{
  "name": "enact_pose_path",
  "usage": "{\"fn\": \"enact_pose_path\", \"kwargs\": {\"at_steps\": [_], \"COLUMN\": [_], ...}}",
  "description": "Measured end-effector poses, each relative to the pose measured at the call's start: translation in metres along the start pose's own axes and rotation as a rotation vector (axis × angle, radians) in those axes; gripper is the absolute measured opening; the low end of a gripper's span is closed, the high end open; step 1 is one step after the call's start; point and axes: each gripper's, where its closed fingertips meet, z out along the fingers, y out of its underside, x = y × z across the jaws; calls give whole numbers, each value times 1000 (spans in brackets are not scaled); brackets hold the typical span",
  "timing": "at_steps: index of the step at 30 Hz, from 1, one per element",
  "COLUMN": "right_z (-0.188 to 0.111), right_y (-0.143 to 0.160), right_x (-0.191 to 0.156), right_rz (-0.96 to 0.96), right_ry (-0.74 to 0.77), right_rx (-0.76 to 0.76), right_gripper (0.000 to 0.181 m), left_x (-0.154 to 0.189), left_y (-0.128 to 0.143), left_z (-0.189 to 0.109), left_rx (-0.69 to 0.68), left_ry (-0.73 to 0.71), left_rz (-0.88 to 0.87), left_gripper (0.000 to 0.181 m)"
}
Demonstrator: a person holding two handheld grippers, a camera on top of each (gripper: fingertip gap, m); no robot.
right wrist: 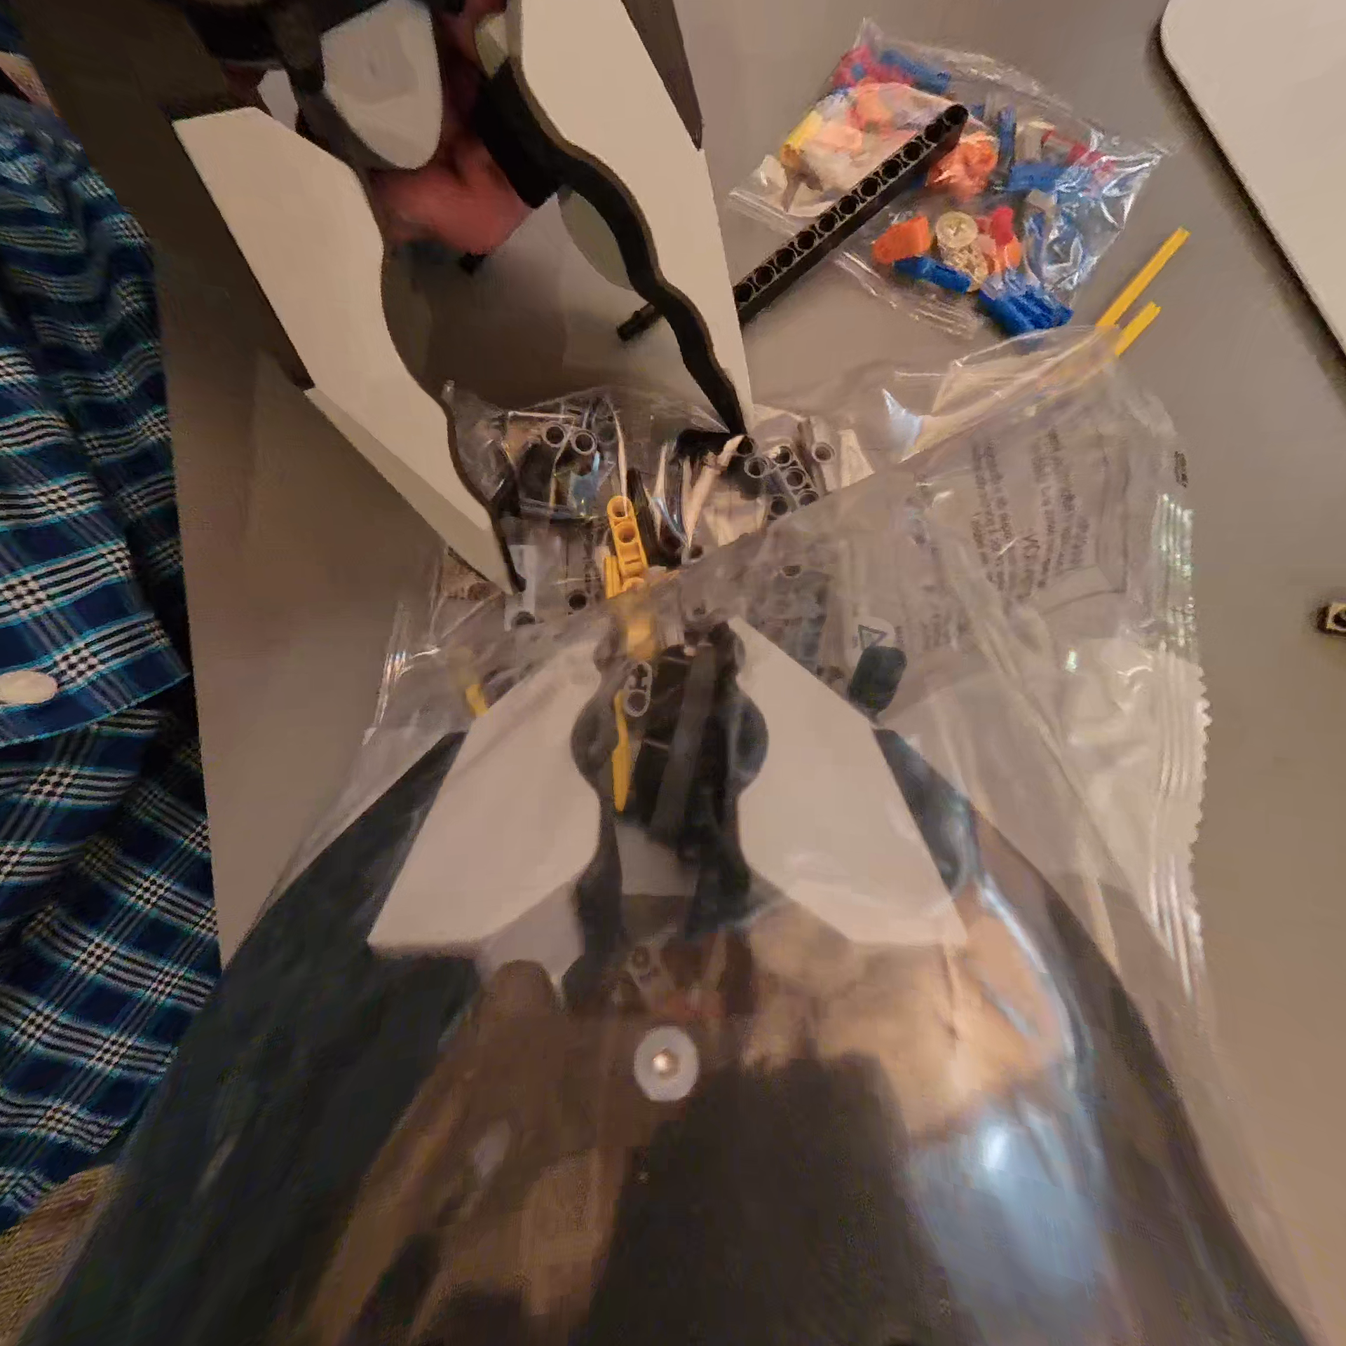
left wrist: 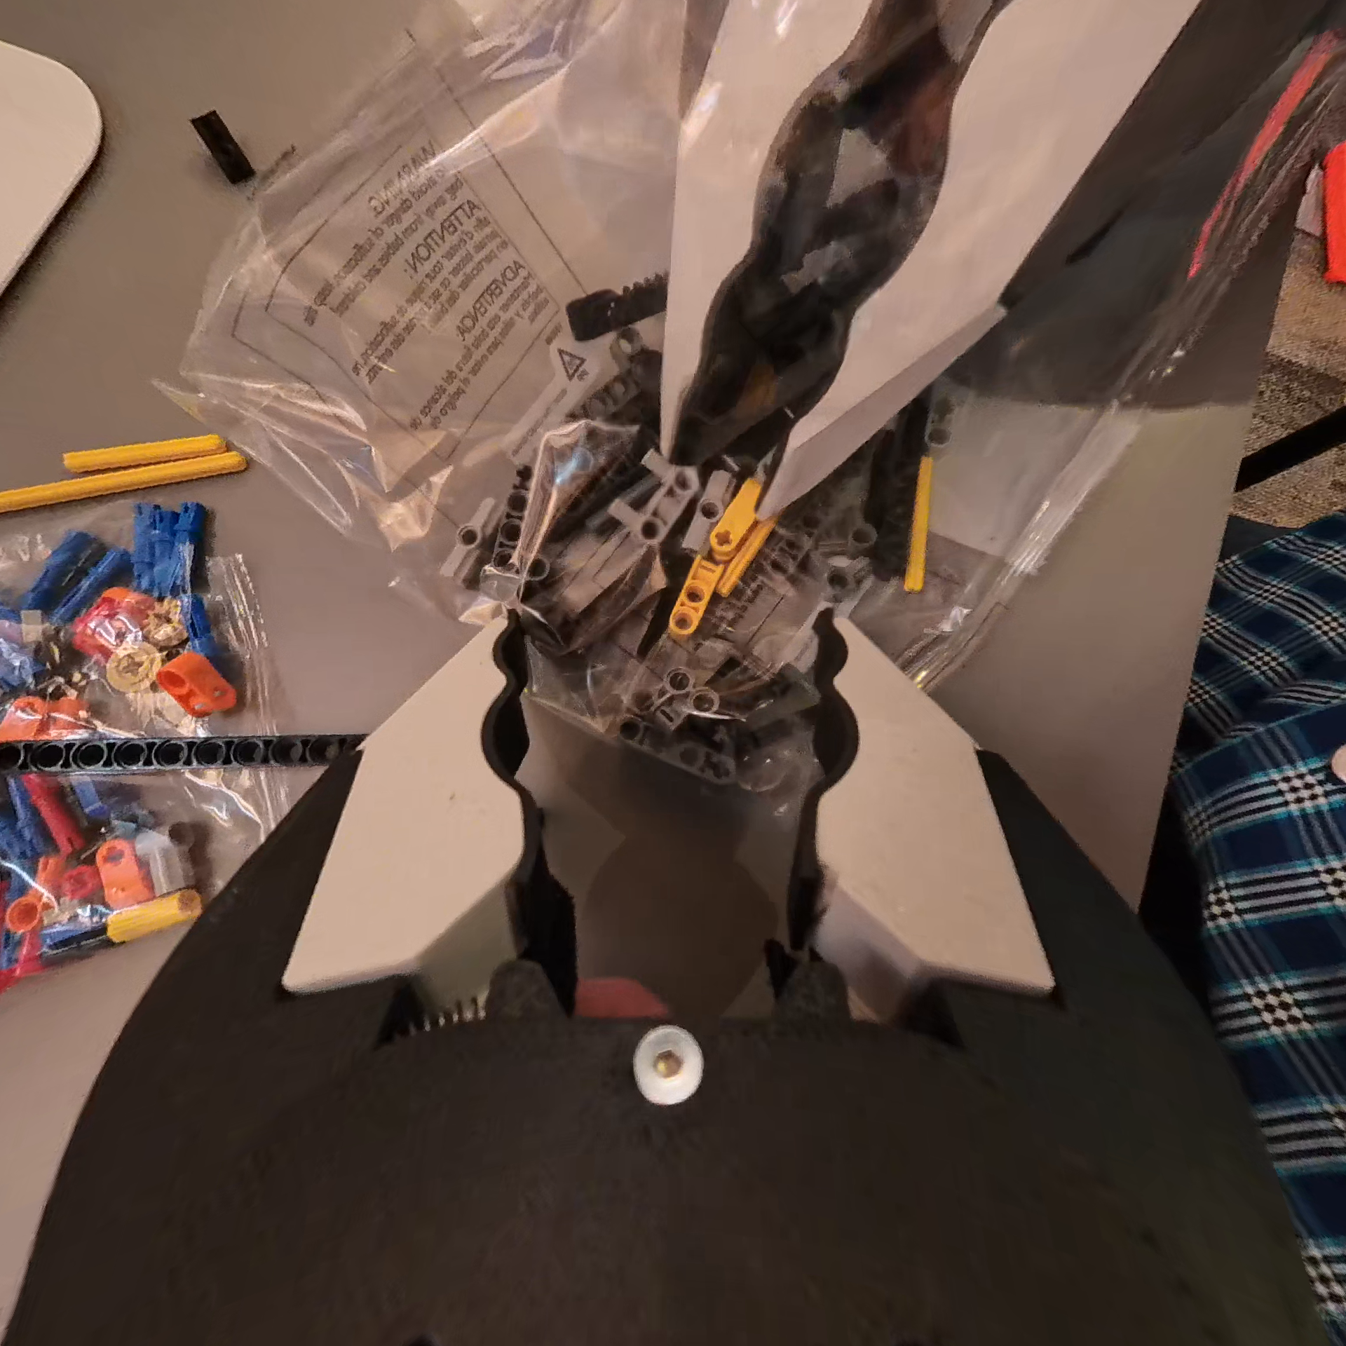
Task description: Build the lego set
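Yellow liftarm [left wrist: 717,564] is what we're after, judging by where the fingers sit. It lies inside the clear bag [left wrist: 408,291], centre of the left wrist frame, on top of the grey and black parts. Its long axis runs from lower left to upper right of that frame.

Right gripper [left wrist: 728,466] is the nearer one. It comes down from the top of the left wrist frame, inside the bag. Its fingers are narrow, tips just a small gap apart. One tip touches the liftarm's upper end, the other sits on a grey connector [left wrist: 666,495] just beside it. We can't tell if anything is pinched yet. The right wrist view looks through the plastic and is blurred, so no help there.

Left gripper [left wrist: 666,648] is at the bag's lower edge, fingers wide, straddling the part pile and gripping nothing. In the right wrist view one of its tips presses on the bag near the grey beams [right wrist: 783,466].

Key relation: the liftarm lies across the right tips, not between them. We judge the right gripper needs to shift along that axis or rotate before closing.

Outward: small bag [left wrist: 109,655] of blue and orange parts at left, black beam [left wrist: 182,750] across it, two yellow axles [left wrist: 138,466] above on the desk [left wrist: 109,328].
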Motion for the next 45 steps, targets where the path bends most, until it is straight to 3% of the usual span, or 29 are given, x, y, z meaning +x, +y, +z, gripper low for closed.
{"fn": "enact_pose_path", "kwargs": {"at_steps": [1,10,22,27,45], "right_z": [0,-3,8,11,10], "right_y": [-2,4,-7,-9,-5], "right_x": [1,4,-10,-7,-6], "right_rz": [-8,-17,-126,-104,9], "right_ry": [14,28,-7,14,-52], "right_rx": [-5,-19,3,18,36], "right_gripper": [22,15,12,5,6], "left_x": [2,-2,12,14,19], "left_y": [-1,2,-4,-6,-9], "left_z": [1,-5,3,3,4], "left_rx": [6,35,54,57,70], "left_ry": [3,-31,-64,-51,-20], "left_rz": [-7,-71,-69,-69,-61], "left_gripper": [79,85,69,66,69]}}
